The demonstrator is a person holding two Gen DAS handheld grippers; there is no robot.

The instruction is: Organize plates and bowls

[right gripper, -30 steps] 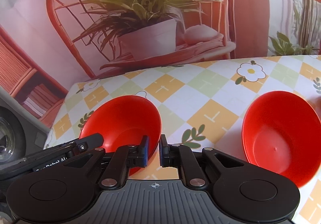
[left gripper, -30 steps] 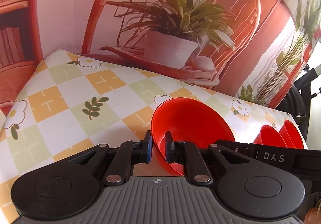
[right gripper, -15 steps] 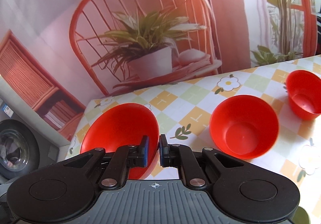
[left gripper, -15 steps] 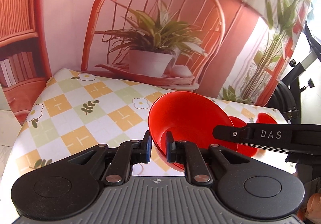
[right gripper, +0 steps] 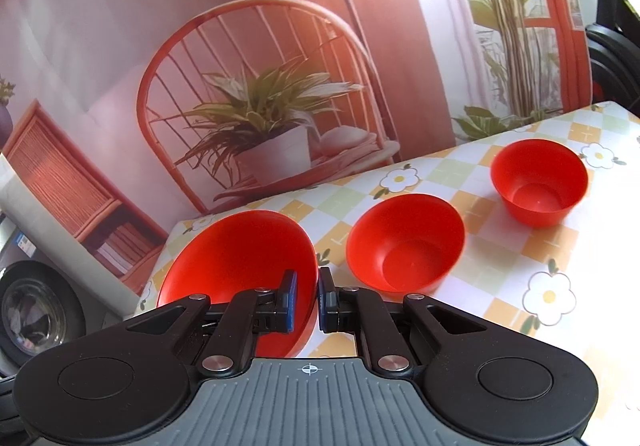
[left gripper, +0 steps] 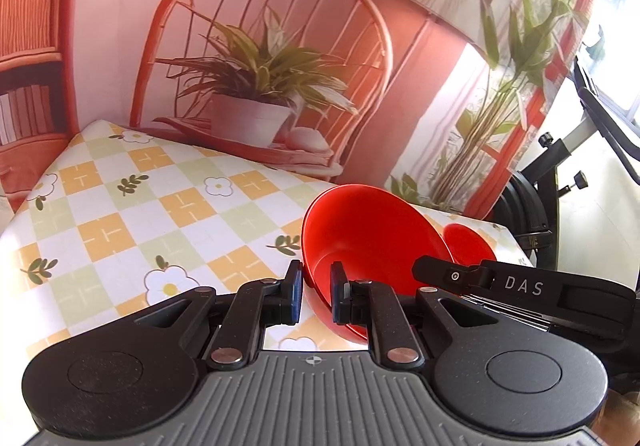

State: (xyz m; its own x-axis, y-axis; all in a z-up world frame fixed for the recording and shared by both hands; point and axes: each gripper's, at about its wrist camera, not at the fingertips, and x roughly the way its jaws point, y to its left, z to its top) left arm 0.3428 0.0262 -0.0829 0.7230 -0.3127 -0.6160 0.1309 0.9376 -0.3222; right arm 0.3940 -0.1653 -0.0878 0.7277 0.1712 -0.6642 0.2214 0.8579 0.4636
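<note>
Red bowls [right gripper: 404,242] — smooth, probably plastic, slight sheen; checked tablecloth [left gripper: 132,230] — smooth, matt.

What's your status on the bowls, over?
Left gripper and right gripper both shut on the large red bowl, lifted and tilted. Medium bowl and small bowl upright on the table, apart. Nothing in the way.

Left tool [left gripper: 316,292] and right tool [right gripper: 308,298], each pinching a rim.
</note>
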